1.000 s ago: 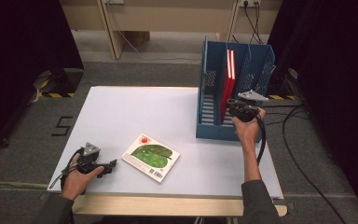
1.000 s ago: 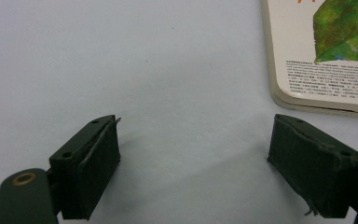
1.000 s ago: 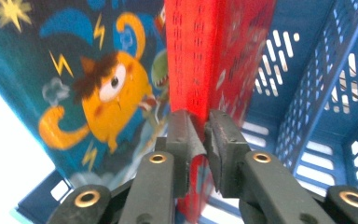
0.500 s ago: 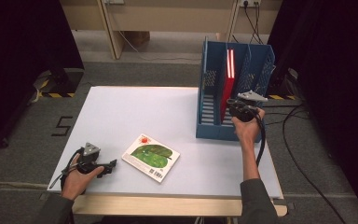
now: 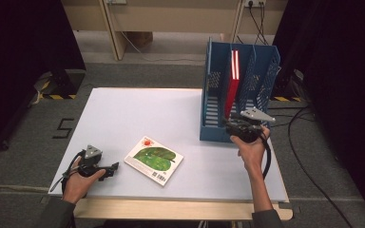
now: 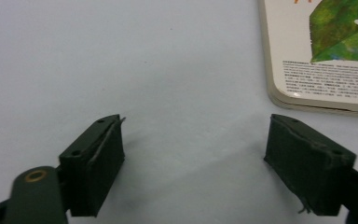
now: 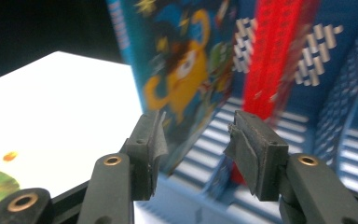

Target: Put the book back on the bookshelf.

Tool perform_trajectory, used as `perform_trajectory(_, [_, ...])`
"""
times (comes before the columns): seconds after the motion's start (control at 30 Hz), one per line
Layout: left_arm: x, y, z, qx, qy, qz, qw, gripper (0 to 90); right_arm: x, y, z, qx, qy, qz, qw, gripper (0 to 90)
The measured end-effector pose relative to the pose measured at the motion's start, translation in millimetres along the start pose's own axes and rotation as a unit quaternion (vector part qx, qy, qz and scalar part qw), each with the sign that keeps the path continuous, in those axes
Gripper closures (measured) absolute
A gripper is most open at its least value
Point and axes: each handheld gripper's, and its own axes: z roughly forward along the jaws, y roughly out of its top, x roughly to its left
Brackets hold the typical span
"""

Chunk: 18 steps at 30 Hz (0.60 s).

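- Books are going into the blue file rack at the far right of the table. One with a red spine and one with a cartoon cover stand upright in it.
- A third book, with a green leaf on its cover, lies flat near the front edge, well apart from the rack.
- The right gripper sits at the rack's open front. Its jaws have just been opening; in the right gripper view they stand apart with nothing pressed between them, the cartoon cover just beyond the left pad.
- The left gripper rests low on the table beside the leaf book. Its jaws are wide apart but have just closed a little; nothing lies between them, and the book's corner is off to one side.
- Risk: pulling the right gripper out at an angle could catch a pad on the cartoon cover and tip or drag that book out of its slot.
- Risk: the two standing books have room to lean, so a knock on the rack could make them slump across the free slot.
- Risk: the leaf book lies flush on the table; jaws closing on its edge may only push it along, perhaps toward the front edge.
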Motion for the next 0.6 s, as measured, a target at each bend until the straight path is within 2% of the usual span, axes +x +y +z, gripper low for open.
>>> perform_trajectory(0.03, [-0.4,0.0,-0.5,0.001,-0.003,0.003,1.0,21.9,3.3,-1.8,-2.0,0.009,0.008,0.003,0.9999,47.9])
perform_trajectory(0.07, [-1.5,0.2,-1.1,-0.001,-0.01,0.0,0.9999,22.9,6.3,-3.9,-4.2,0.006,0.017,0.008,0.9998,47.6])
perform_trajectory(0.17, [-5.3,0.7,-2.9,-0.01,-0.037,-0.003,0.9993,26.5,15.1,-11.8,-6.2,0.014,0.029,0.008,0.9995,43.0])
perform_trajectory(0.3, [-11.7,1.7,-3.1,-0.015,-0.058,0.01,0.9981,28.9,28.3,-26.8,-0.5,0.032,0.06,0.027,0.9973,37.3])
perform_trajectory(0.5, [-17.9,5.6,-0.6,-0.03,-0.087,0.001,0.9957,31.6,48.0,-41.4,9.3,0.054,0.079,0.021,0.9952,35.2])
perform_trajectory(0.6, [-20.6,9.6,3.4,-0.032,-0.1,-0.003,0.9945,32.7,56.4,-48.3,12.3,0.064,0.096,0.027,0.9929,35.2])
